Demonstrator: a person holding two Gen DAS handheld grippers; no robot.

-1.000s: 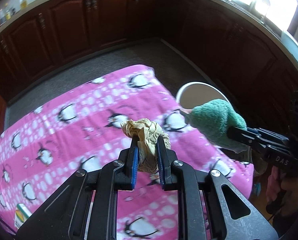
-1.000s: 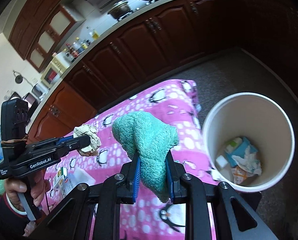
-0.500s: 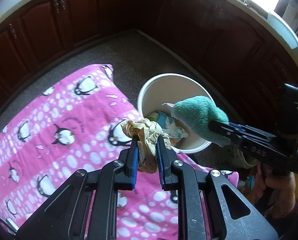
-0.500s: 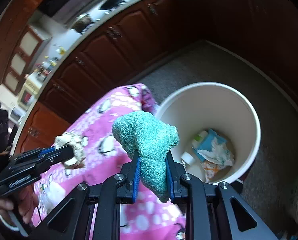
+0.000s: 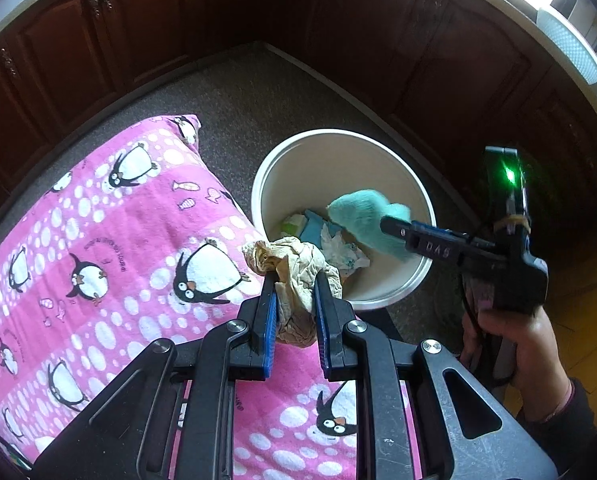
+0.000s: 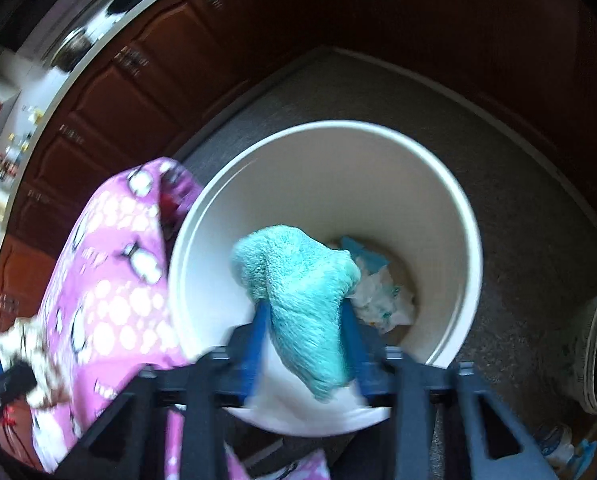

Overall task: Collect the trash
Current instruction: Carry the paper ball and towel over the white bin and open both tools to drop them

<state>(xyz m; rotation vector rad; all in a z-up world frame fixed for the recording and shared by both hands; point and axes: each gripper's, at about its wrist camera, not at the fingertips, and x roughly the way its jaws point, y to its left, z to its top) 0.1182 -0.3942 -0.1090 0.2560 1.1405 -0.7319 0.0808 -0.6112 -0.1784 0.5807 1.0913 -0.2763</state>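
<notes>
Left wrist view: my left gripper [image 5: 294,300] was clamped on a crumpled beige paper wad [image 5: 294,268], held over the edge of the pink penguin cloth [image 5: 118,220], just beside the white bin [image 5: 382,300] but not over its mouth. My right gripper [image 5: 394,232] reached in from the right, holding a teal cloth wad [image 5: 364,216] over the bin opening. Paper scraps [image 5: 338,248] lay at the bin bottom.

Right wrist view: blurred by motion. The teal cloth wad [image 6: 302,292] sat between my right fingers [image 6: 258,332] over the white bin [image 6: 458,216]; the fingers looked parted wider than the cloth, so release may have begun, but I couldn't tell for sure. The beige paper wad [image 6: 22,340] showed at the far left edge.

Step, I judged: dropping trash into the bin. Next move called for letting the teal wad fall, then bringing the left wad over the bin mouth and opening.

Hidden: the bin's near rim behind my grippers; the bin contents only partly readable.
</notes>
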